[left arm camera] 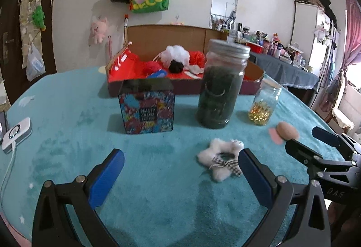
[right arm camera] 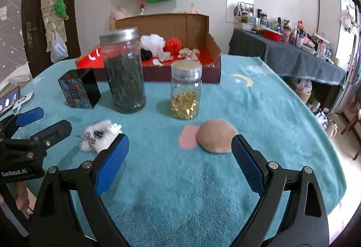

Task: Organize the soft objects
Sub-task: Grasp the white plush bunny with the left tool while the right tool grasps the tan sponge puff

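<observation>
Hovering with jaws spread and empty, left gripper (left arm camera: pixel 180 170) and right gripper (right arm camera: pixel 180 152) face the fluffy white toy (left arm camera: pixel 220 160) and beige puff (right arm camera: pixel 215 138), both lying near the tea jar (right arm camera: pixel 124 71), likely awaiting boxing.

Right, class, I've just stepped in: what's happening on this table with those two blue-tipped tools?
A person holds two sets of tongs over a teal blanket; both are open and empty. The left tongs hover near a white fluffy scrunchie; the right tongs face a tan powder puff. Neither has been picked up yet. Behind them stand a dark-filled jar, a small jar of gold bits and a patterned tin. A cardboard box at the back already holds pom-poms and other soft pieces.
</observation>
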### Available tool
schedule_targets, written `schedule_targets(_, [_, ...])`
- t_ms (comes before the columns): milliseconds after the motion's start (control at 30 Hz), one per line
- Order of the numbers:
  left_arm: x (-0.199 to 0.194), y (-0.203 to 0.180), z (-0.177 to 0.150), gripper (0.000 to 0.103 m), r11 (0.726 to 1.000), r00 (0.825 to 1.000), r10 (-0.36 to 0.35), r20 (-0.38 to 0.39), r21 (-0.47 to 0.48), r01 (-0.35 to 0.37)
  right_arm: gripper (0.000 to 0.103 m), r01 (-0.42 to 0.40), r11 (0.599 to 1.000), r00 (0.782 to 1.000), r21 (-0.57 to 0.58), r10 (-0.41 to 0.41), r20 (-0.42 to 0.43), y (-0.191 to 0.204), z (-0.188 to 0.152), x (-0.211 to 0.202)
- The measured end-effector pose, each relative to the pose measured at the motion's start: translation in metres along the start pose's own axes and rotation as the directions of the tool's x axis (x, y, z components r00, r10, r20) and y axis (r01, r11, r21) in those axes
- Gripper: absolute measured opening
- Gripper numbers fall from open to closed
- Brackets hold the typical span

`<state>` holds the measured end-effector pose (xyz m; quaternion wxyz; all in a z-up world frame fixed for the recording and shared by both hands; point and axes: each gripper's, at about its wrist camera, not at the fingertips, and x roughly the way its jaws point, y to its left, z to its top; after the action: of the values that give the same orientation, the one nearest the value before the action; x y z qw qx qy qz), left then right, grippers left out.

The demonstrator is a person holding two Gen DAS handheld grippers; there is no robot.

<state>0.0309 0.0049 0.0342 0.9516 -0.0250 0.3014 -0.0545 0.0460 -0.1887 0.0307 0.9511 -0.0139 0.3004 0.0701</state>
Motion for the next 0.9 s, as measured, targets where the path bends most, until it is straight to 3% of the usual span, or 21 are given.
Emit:
schedule_targets(467, [0.018,0.001,0.003,0.103,1.0,0.996,-0.007,-0.089,-0.005,0.007,0.093,0.022,1.0,0.997,-0.016,-0.023,-0.068,-0.012,0.001,0.019])
schedule_targets(700, [0.036,-0.014,0.014,0.103,0.998,0.987,-0.064,-0.146,0.013,0.067,0.093,0.034,0.999,0.989,-0.015,-0.036,-0.144,-0.035,0.016,0.036])
schedule_targets(900, [0.053,-0.026,0.022,0.102,0.99,0.967,-0.131,-0.219,0.028,0.14,0.093,0.028,1.0,0.974,0.0,-0.028,-0.223,-0.055,0.022,0.059])
